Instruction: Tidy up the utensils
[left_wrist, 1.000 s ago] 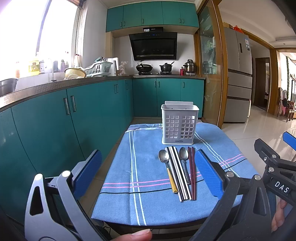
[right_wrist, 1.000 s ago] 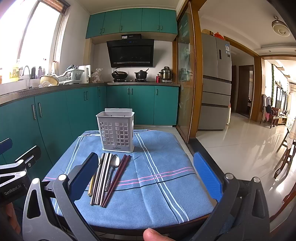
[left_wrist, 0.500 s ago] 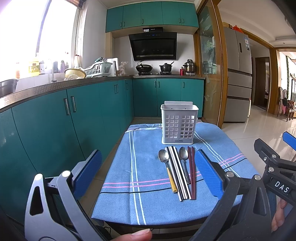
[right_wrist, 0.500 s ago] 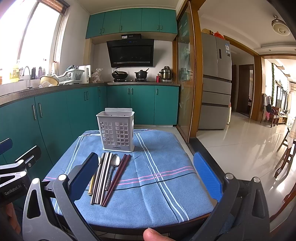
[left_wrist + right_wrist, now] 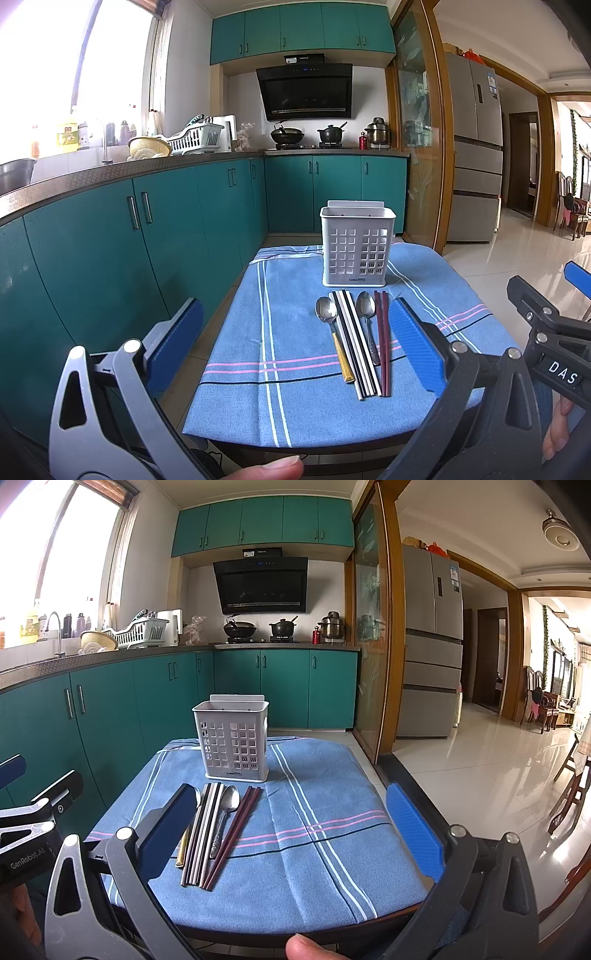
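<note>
Blue striped cloth (image 5: 295, 350) covers tabletop (image 5: 332, 928). White slotted caddy (image 5: 354, 247) stands upright at far end. Just in front of it, utensils lie side by side, handles toward near edge: yellow-handled spoon (image 5: 332, 332), pale chopsticks (image 5: 354, 343), steel spoon (image 5: 367, 325), dark red chopsticks (image 5: 383, 343). Left gripper (image 5: 295, 347) hovers at near edge, fingers wide apart, nothing between them. Right gripper (image 5: 291, 834) alongside, fingers likewise spread and empty. Thumb tip (image 5: 273, 469) shows at bottom of left view.
</note>
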Available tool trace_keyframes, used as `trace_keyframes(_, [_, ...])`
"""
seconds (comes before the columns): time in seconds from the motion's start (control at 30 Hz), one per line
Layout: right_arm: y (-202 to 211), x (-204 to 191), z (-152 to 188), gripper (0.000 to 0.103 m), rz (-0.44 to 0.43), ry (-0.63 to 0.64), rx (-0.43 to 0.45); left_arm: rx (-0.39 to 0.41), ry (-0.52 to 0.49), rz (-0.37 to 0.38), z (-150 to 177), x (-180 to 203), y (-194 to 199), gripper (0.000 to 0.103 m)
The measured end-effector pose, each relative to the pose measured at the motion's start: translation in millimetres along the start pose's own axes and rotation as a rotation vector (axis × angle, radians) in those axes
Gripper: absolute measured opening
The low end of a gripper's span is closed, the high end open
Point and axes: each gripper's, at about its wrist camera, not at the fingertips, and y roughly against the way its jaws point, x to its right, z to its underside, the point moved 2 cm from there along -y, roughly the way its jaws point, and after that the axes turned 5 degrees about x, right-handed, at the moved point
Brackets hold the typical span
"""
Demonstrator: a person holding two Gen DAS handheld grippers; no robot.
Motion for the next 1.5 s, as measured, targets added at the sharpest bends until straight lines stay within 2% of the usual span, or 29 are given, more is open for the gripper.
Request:
trace_keyframes(0.4, [-7.1, 0.5, 2.9, 0.100, 0.005, 0.023, -0.020, -0.019, -0.001, -0.005, 2.1, -4.0, -7.0, 0.099])
trace_keyframes(0.5, [-39.6, 6.0, 12.0, 0.100, 0.011, 0.055, -0.132, -0.073, 0.011, -0.004, 8.3, -12.2, -30.3, 0.099])
trace_keyframes(0.63, [-87.9, 20.8, 34.7, 0.097, -0.026, 0.019, -0.299, -0.198, 0.010, 0.029, 22.1, -17.1, -81.0, 0.099])
trace_keyframes(0.7, [-113.9, 22.3, 47.9, 0.081, -0.081, -0.022, -0.369, -0.277, 0.018, 0.058, 31.4, -16.7, -114.2, 0.097])
trace_keyframes(0.73, [-121.6, 21.6, 49.9, 0.076, -0.094, -0.028, -0.387, -0.313, 0.018, 0.066, 35.8, -15.9, -130.0, 0.090])
trace_keyframes(0.8, [-149.3, 12.7, 58.9, 0.057, -0.116, -0.024, -0.446, -0.375, 0.008, 0.082, 43.9, -12.4, -160.4, 0.076])
trace_keyframes(0.83, [-159.3, 8.4, 61.2, 0.055, -0.121, -0.020, -0.470, -0.398, 0.004, 0.084, 46.8, -10.3, -172.5, 0.071])
trace_keyframes(1.0, [-223.3, -9.1, 69.3, 0.051, -0.200, -0.029, -0.590, -0.513, 0.044, 0.133, 53.6, -5.0, -241.1, 0.067])
trace_keyframes(1.17, [-273.8, -11.0, 58.8, 0.048, -0.289, -0.070, -0.650, -0.533, 0.028, 0.145, 46.1, -3.2, -284.1, 0.067])
trace_keyframes(1.3, [-296.9, -32.2, 50.1, 0.040, -0.451, -0.027, -0.669, -0.550, 0.021, 0.230, 43.4, -4.7, -305.4, 0.067])
trace_keyframes(1.4, [-308.5, -45.4, 43.9, 0.038, -0.572, 0.039, -0.645, -0.543, -0.010, 0.274, 38.7, -8.5, -315.3, 0.067])
trace_keyframes(1.43, [-313.6, -48.5, 43.4, 0.038, -0.615, 0.046, -0.653, -0.551, -0.014, 0.321, 38.0, -10.4, -319.5, 0.067])
trace_keyframes(1.5, [-325.0, -53.4, 44.3, 0.038, -0.684, 0.053, -0.672, -0.557, -0.037, 0.366, 38.2, -9.7, -325.5, 0.067])
